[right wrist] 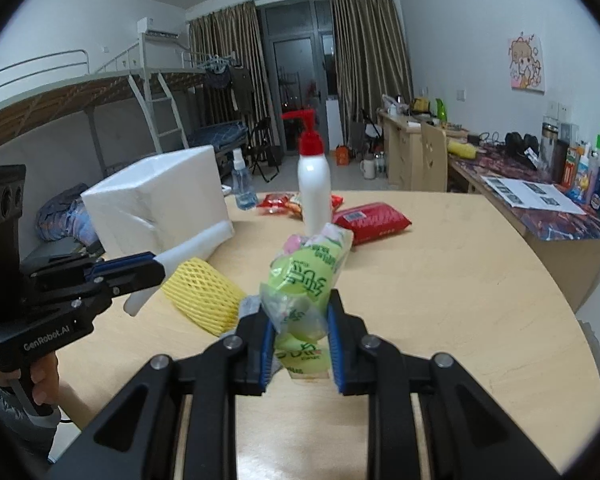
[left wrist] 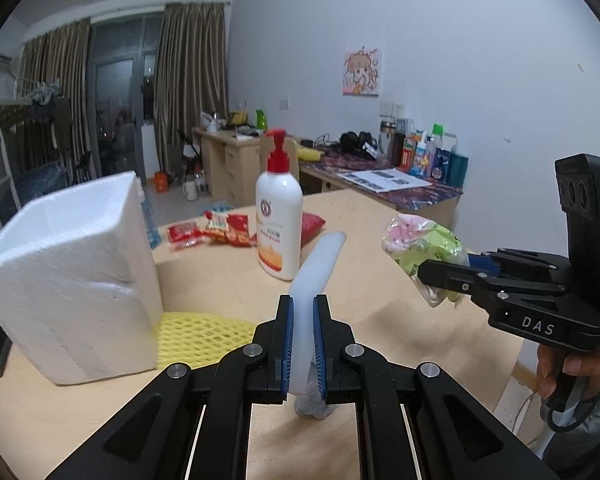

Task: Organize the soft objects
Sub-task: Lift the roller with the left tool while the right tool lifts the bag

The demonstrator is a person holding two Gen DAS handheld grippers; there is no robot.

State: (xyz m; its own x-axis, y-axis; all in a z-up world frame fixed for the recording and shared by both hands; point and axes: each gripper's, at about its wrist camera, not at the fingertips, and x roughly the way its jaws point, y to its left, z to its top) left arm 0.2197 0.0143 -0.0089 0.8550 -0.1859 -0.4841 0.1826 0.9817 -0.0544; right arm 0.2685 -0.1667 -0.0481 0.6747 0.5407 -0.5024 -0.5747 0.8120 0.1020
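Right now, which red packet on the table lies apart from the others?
The plump red pouch right of the pump bottle; the flatter red snack packets cluster behind the bottle.

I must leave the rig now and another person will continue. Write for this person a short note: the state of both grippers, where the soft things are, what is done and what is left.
Left gripper: shut on the white foam strip, held above the table.
Right gripper: shut on the green plastic bag of soft items, also lifted.
On the table: white foam box with its open top showing, yellow foam net beside it, pump bottle, red snack packets.
Done: both items picked up.
Left: nothing visibly placed yet; the foam box is probably the destination. The yellow net still lies loose.
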